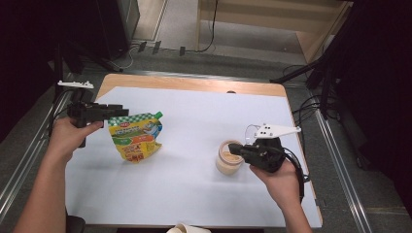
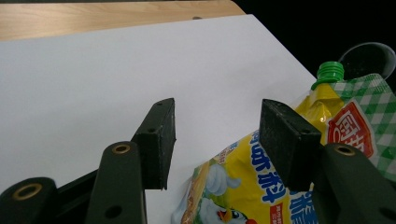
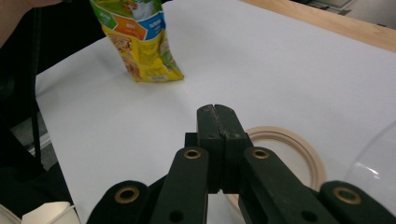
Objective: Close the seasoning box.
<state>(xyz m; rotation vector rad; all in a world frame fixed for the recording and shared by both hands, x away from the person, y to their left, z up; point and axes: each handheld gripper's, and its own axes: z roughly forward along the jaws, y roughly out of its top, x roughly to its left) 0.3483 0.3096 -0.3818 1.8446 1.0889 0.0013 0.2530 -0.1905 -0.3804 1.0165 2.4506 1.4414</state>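
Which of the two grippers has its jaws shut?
The right gripper, above the beige cup: its jaws meet with no gap. The left gripper, by the yellow pouch, has its jaws apart.

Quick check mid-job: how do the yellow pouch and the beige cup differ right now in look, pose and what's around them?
The yellow pouch is a printed, soft pack with a green cap, standing tilted; the beige cup is plain, round and upright.
The pouch sits on the left side of the table, the cup on the right.
The left gripper has open jaws at the pouch; the right gripper is shut above the cup.
Both rest on the white sheet.
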